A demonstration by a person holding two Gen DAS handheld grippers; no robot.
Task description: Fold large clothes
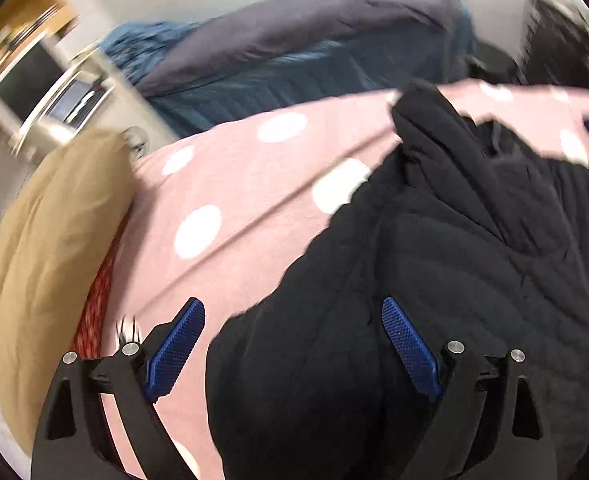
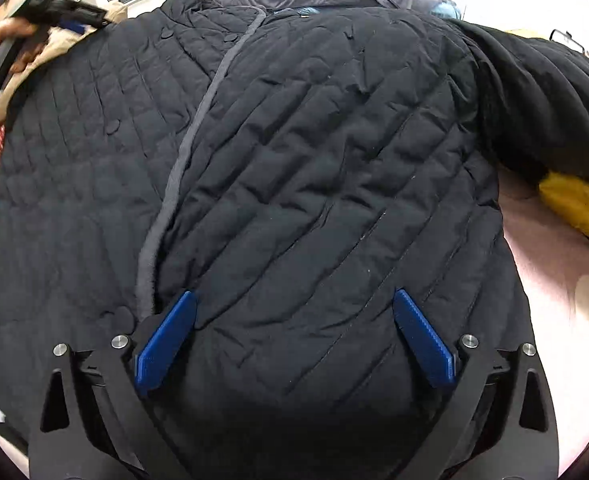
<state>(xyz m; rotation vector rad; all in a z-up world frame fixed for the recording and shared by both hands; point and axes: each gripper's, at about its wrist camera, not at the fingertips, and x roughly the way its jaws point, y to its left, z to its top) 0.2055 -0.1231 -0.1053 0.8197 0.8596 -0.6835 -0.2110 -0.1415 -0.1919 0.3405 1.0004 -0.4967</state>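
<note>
Right wrist view, nearest first: right gripper (image 2: 294, 332) has its blue pads spread wide, nothing between them, poised over the lower front panel of the black quilted jacket (image 2: 314, 152). The jacket lies front-up and mostly flat, filling this view. A grey trim strip (image 2: 198, 128) runs from the collar area down to just beside the left pad, marking the front opening. One sleeve (image 2: 542, 92) extends out to the right, its end lying over a yellow garment (image 2: 582, 208). Laying the body flat with the sleeve out is likely preparation for folding the sleeve inward.

Beneath the jacket is a pink bedspread with white dots (image 2: 566, 280), serving as the work surface. At far left, blurred, the other tool and part of a hand (image 2: 18, 40) appear near the jacket's shoulder.

Left wrist view (motion-blurred), nearest first: left gripper (image 1: 293, 344) is likewise parted and empty, straddling the jacket's edge where black fabric meets the bedspread. Judgement: it is placed to take that edge or shoulder. A tan pillow (image 1: 54, 240) sits at the left. Farther back lie a dark grey garment (image 1: 294, 28) on blue fabric (image 1: 254, 88), probably waiting their turn.
</note>
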